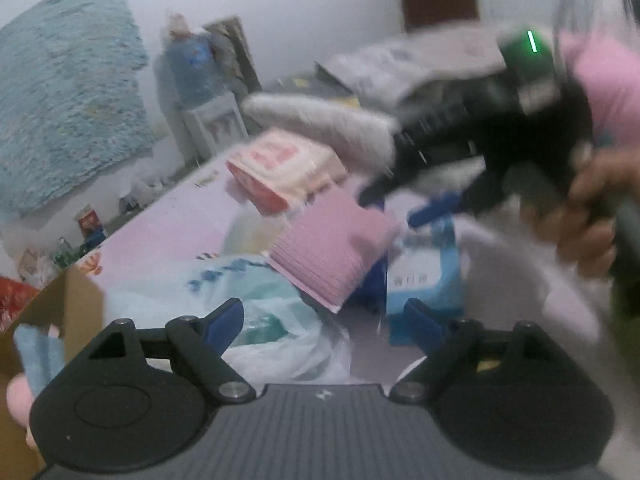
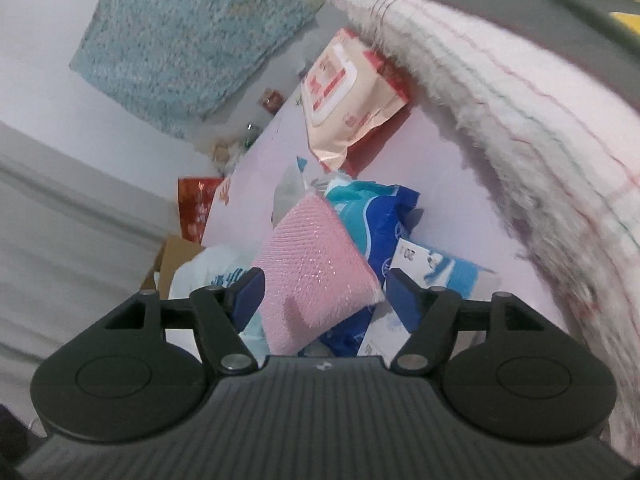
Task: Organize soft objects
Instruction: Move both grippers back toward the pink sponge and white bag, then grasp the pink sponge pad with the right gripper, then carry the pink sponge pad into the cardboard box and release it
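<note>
We see a pale pink tabletop (image 2: 440, 152) strewn with soft goods, and both tools tilt down toward it. A thick white fringed towel with thin red and green stripes (image 2: 500, 92) arches across the right of the right wrist view, its long axis running from upper left to lower right; what carries it we cannot tell. Only the left wrist view shows the right gripper (image 1: 390, 208) from outside, blurred, with a hand in a pink sleeve (image 1: 584, 216) on its handle. That view alone also shows a brown cardboard box (image 1: 76, 300) at the table's left edge.

The pink textured cloth pad (image 2: 316, 264) leans on the pile of blue and white plastic packets (image 2: 380, 220), long axis running from lower right up to the left, its near end lying between the right gripper's spread blue pads (image 2: 250, 294) without being pressed. The left gripper (image 1: 324, 324) is spread wide and empty above a crumpled white plastic bag (image 1: 280, 340). A red and cream wipes pack (image 2: 344, 96) lies farther back.
</note>
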`<act>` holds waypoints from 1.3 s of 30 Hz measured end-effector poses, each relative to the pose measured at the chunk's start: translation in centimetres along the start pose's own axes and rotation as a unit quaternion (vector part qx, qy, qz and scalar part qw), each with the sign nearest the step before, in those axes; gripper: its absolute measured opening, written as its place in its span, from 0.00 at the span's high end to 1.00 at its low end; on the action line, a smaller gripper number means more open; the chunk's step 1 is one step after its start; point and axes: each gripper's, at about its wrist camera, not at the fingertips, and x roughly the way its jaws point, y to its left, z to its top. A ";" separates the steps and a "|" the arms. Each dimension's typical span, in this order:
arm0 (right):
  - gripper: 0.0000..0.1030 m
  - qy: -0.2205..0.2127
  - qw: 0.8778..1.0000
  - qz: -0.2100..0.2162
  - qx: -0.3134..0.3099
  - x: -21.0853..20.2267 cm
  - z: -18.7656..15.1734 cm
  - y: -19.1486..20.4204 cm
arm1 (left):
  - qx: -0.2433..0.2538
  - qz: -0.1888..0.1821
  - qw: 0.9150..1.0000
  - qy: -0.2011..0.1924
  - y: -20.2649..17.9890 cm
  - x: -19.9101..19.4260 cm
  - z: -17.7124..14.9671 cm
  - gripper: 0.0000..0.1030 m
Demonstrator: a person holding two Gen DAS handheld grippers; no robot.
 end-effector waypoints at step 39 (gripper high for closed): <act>0.72 -0.050 0.993 0.095 -0.055 -4.3 -1.3 8.1 | -0.071 0.030 0.996 -0.035 2.2 0.0 3.8 0.62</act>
